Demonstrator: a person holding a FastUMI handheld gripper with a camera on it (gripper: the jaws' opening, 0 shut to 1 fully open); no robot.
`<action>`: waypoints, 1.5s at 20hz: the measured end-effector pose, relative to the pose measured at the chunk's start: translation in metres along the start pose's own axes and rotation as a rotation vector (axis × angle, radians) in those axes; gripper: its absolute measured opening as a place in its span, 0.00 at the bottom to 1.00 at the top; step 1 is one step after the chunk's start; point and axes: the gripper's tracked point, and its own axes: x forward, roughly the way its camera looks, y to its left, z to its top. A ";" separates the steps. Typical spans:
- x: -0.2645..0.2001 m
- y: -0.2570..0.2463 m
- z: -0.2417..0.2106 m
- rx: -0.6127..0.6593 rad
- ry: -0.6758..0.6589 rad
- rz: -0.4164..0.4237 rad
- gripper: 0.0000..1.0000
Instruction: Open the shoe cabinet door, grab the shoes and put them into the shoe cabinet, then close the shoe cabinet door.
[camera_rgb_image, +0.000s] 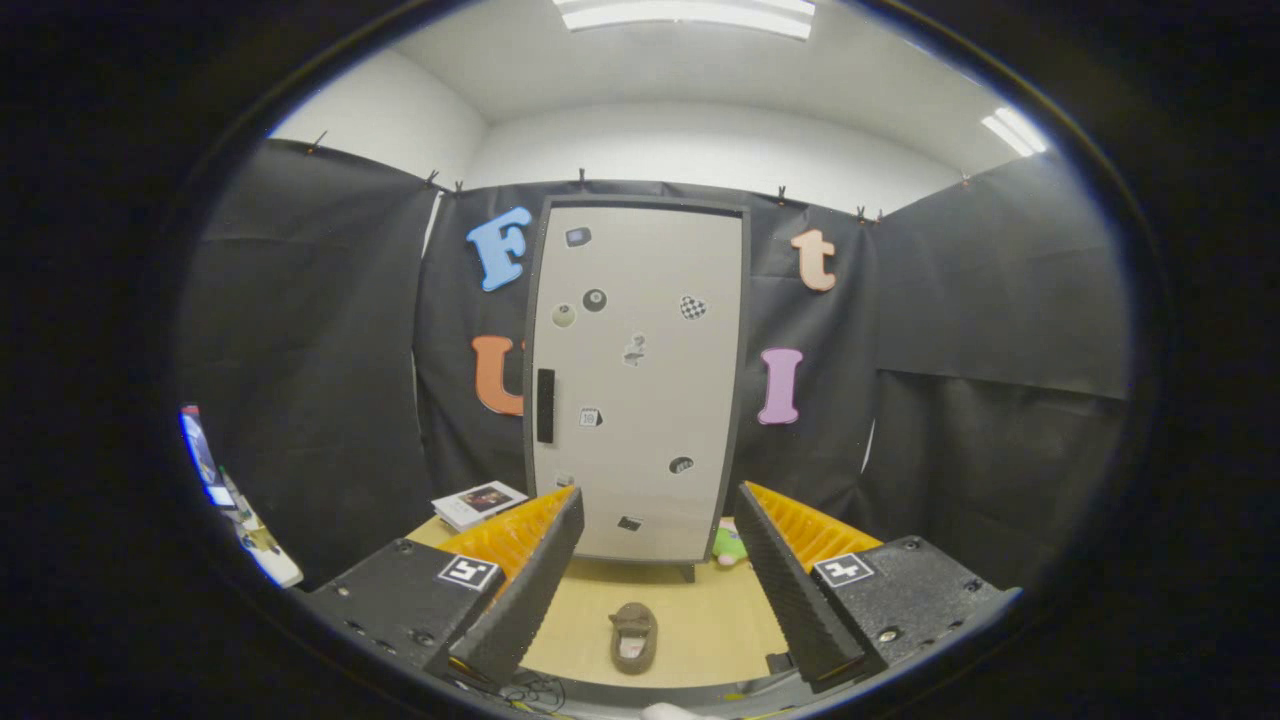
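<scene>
A tall light-grey shoe cabinet (640, 380) stands at the back of the wooden table (700, 610), its door shut. A black handle (545, 405) sits on the door's left side, and several small stickers dot the door. A brown slipper (633, 637) lies on the table between my fingers, well in front of the cabinet, toe toward the cabinet. My gripper (655, 560) is open, raised above the table and apart from both slipper and cabinet, with nothing between its fingers.
A small stack of booklets (478, 503) lies on the table left of the cabinet's foot. A green toy (730, 547) sits at the cabinet's lower right corner. Black cloth walls close in the booth on all sides.
</scene>
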 end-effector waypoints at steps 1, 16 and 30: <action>0.001 0.003 -0.001 0.000 0.002 0.000 0.99; 0.107 0.096 -0.001 0.016 -0.021 0.094 0.99; 0.293 0.166 0.006 0.044 -0.006 0.175 0.99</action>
